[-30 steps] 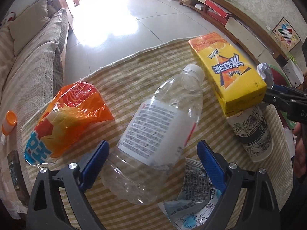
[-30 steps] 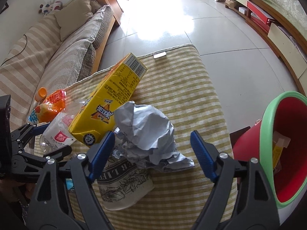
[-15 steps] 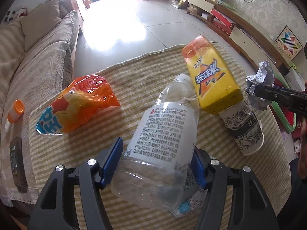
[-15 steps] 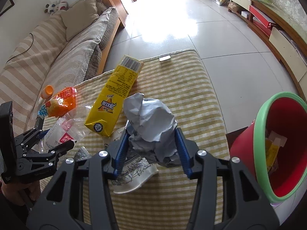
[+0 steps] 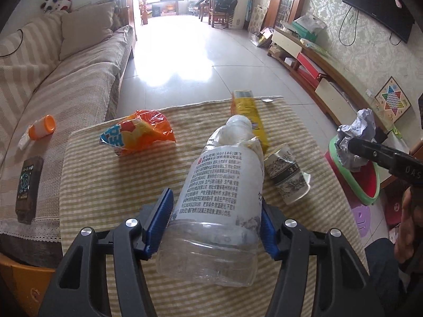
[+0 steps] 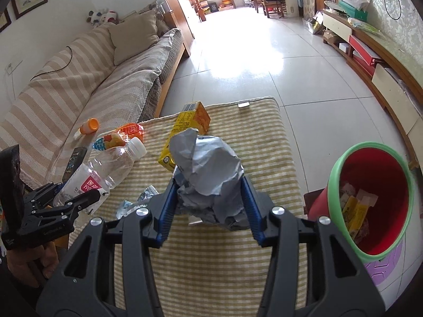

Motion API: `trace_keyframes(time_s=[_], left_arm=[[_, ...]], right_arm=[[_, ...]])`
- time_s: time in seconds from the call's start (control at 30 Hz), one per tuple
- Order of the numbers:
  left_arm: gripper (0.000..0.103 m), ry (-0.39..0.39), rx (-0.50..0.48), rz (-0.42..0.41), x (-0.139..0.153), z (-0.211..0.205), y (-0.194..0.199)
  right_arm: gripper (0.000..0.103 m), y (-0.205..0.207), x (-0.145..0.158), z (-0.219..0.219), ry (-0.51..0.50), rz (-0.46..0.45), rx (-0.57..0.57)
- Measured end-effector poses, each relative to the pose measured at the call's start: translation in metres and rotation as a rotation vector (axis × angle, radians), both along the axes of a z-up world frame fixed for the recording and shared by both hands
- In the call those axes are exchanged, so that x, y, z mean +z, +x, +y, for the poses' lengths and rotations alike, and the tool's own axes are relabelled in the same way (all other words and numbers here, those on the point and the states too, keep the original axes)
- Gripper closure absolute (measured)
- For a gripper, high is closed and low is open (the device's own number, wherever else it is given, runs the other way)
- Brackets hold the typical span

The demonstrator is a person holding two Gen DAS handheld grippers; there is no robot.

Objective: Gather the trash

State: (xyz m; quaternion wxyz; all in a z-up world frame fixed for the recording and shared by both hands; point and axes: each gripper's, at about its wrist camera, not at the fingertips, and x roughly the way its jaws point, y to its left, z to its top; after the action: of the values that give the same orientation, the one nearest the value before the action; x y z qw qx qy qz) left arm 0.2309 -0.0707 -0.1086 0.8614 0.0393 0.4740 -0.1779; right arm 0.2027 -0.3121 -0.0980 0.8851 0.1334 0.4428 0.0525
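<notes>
Both loads have lifted off the worktop [image 5: 105,185]: our left gripper [image 5: 215,216] just clamped the bottle [image 5: 222,190], our right gripper [image 6: 208,198] grips the crumpled paper [image 6: 208,169]. Swing steadily toward the bin [image 6: 370,256] at three o'clock.

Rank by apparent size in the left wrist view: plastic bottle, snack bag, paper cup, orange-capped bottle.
1. plastic bottle, though nearness to the camera inflates it
2. snack bag
3. paper cup
4. orange-capped bottle
</notes>
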Motion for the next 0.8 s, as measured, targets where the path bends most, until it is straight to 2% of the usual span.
trace_keyframes(time_s=[0.27,0.47,0.8], left_arm=[[0.05,-0.037,-0.077,-0.059,0.038,-0.042,-0.026],[0.051,-0.047,-0.098,-0.034,0.039,-0.064,-0.034],[0.052,-0.036,-0.154,-0.049,0.054,-0.097,-0.045]], right_arm=[[0.057,-0.037,0.007,-0.03,0.024,-0.012,-0.042],[0.057,-0.058,0.008,-0.052,0.036,-0.016,-0.073],[0.057,-0.07,0.005,-0.077,0.069,-0.033,-0.11]])
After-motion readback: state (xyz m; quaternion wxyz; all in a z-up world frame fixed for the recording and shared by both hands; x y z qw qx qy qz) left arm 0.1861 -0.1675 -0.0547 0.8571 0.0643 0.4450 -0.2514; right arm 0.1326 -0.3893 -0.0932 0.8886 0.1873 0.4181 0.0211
